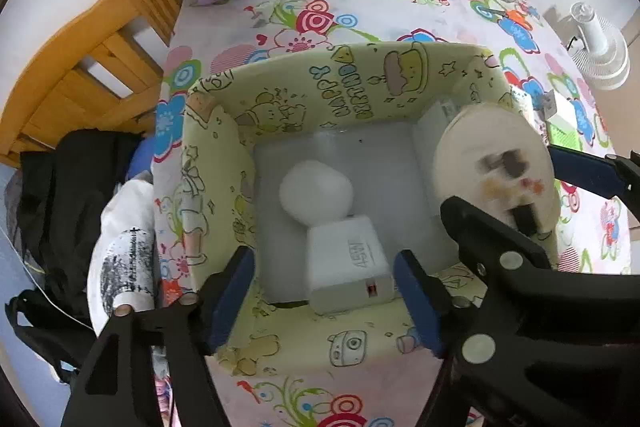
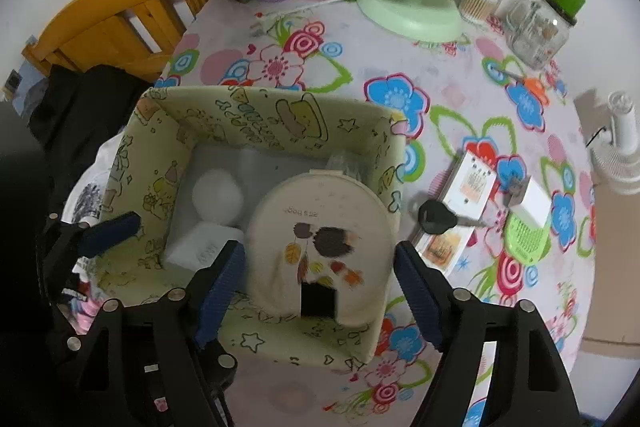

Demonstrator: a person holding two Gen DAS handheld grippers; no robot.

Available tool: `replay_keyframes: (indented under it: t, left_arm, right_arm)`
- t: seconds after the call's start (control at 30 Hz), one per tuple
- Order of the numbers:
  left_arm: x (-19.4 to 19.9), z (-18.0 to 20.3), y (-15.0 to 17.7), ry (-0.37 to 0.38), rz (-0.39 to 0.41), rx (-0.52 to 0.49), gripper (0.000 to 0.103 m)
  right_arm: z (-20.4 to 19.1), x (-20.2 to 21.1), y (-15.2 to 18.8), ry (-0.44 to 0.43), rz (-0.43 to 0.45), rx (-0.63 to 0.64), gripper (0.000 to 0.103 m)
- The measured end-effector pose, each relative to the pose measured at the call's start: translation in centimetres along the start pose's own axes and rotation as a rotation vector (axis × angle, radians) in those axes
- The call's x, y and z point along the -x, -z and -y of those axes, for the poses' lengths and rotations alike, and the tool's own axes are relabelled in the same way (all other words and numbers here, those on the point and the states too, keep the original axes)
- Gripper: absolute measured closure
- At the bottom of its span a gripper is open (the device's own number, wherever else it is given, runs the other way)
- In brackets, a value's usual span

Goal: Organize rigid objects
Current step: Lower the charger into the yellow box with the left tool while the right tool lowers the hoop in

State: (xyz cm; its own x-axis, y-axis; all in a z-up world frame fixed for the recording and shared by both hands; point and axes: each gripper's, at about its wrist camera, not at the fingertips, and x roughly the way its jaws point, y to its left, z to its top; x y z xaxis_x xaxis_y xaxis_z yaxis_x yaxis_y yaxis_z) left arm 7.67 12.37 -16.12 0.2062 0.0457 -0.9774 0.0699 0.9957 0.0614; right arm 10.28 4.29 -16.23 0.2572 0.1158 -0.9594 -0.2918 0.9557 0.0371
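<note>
Flowered tablecloth [image 2: 460, 99] underlying bin [image 1: 280, 95]; both grippers [image 1: 324, 291] [image 2: 320, 291] hanging apart, charger [image 1: 348, 263] and round box [image 2: 320, 235] releasing inside; withdrawing straight up seems wise.

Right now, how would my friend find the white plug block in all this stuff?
Look on the flowery tablecloth for the yellow cartoon box. Down on its floor, the white plug block lies beside a round white ball. It is the squared-off one, with grey lettering on top and a small red slot.
</note>
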Motion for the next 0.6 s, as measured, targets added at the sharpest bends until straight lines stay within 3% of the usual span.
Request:
replay_keyframes:
  t: [0.27, 0.6]
  left_arm:
    - [0.3, 0.2, 0.5, -0.024, 0.009, -0.033, 0.018]
    - [1.4, 1.5, 0.6, -0.012, 0.037, -0.06, 0.012]
  right_arm:
    - [0.5, -0.1, 0.8, -0.035, -0.018, -0.044, 0.017]
    - [2.1, 0.8, 1.7, -0.005, -0.003, -0.072, 0.017]
